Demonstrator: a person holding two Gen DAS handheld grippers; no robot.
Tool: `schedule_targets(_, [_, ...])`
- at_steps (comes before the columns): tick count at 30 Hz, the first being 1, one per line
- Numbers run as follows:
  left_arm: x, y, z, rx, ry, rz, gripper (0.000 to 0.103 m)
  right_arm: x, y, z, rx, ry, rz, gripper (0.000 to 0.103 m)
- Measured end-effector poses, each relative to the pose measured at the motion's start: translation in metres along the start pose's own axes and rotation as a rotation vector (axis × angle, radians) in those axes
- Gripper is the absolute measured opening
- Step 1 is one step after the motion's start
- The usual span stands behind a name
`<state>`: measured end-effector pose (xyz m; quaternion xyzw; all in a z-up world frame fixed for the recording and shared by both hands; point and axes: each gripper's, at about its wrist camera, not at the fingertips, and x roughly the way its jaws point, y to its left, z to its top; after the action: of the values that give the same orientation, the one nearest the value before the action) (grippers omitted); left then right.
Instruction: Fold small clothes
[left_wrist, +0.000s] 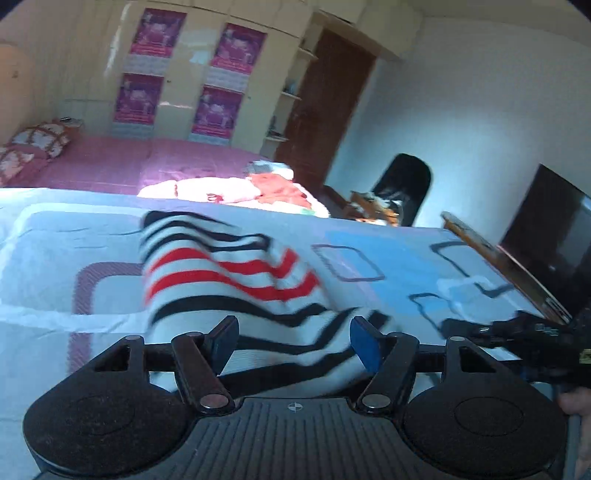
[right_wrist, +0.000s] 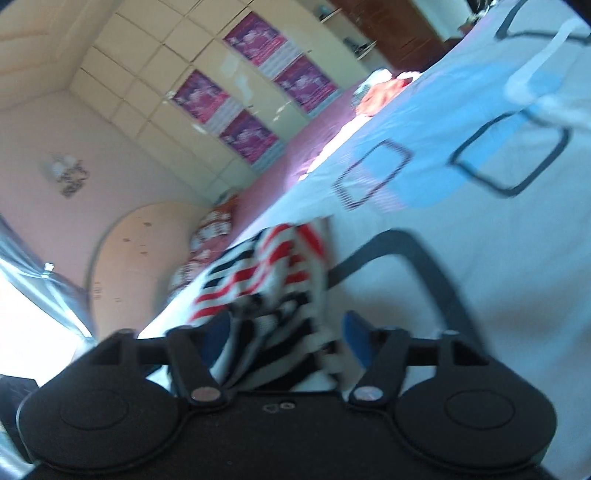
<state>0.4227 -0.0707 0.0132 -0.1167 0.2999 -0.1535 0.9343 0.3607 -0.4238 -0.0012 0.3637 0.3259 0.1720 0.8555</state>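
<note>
Knit striped garment (left_wrist: 236, 280), rumpled, between both spread claws (left_wrist: 293, 338) (right_wrist: 284, 334).

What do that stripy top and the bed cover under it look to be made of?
The striped garment looks like a soft knit, probably cotton or acrylic: matte, with thick woven-in red, dark and white bands, and it bunches in rounded folds. The bed sheet looks like thin printed woven cloth, likely cotton or a blend: it lies flat with fine sharp creases and a faint sheen. Blur leaves the fibres uncertain.

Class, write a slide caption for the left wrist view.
Open left gripper over a striped garment on the patterned bedsheet.
</note>
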Motion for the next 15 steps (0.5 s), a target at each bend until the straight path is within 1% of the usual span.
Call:
schedule_targets(1, [0.002,0.018,-0.001,-0.032,0.005,0.049,0.066,0.007,0.003,-0.001,0.025,0.020,0.030,0.080])
schedule_targets(2, [0.004,0.039,-0.003,-0.089,0.015,0.085,0.066,0.015,0.006,-0.002,0.049,0.044,0.054,0.080])
schedule_targets(3, [0.005,0.055,-0.005,-0.148,0.020,0.095,0.066,0.024,0.008,-0.002,0.065,0.065,0.065,0.080])
schedule_targets(4, [0.008,0.071,-0.009,-0.213,0.025,0.101,0.066,0.033,0.011,-0.003,0.071,0.084,0.066,0.079])
schedule_targets(5, [0.010,0.081,-0.011,-0.253,0.031,0.099,0.066,0.043,0.015,-0.003,0.073,0.100,0.067,0.079])
schedule_targets(7, [0.018,0.094,-0.017,-0.307,0.045,0.086,0.066,0.063,0.021,-0.003,0.065,0.123,0.054,0.077])
schedule_targets(8, [0.029,0.094,-0.020,-0.332,0.043,0.073,0.066,0.072,0.023,-0.004,0.061,0.133,0.041,0.075])
schedule_targets(9, [0.034,0.095,-0.024,-0.355,0.043,0.064,0.066,0.084,0.025,-0.003,0.058,0.151,0.018,0.069])
schedule_targets(10, [0.037,0.095,-0.027,-0.376,0.040,0.060,0.066,0.094,0.027,-0.004,0.046,0.175,-0.022,0.053])
schedule_targets(11, [0.040,0.096,-0.027,-0.391,0.037,0.056,0.066,0.104,0.032,-0.005,0.010,0.202,-0.072,0.040])
schedule_targets(12, [0.046,0.095,-0.027,-0.402,0.039,0.054,0.066,0.115,0.038,-0.007,-0.042,0.218,-0.126,0.031])
schedule_targets(13, [0.051,0.094,-0.026,-0.403,0.041,0.056,0.066,0.120,0.044,-0.010,-0.086,0.220,-0.155,0.027])
schedule_targets(15, [0.058,0.092,-0.023,-0.391,0.043,0.057,0.066,0.122,0.060,-0.014,-0.187,0.184,-0.172,0.017])
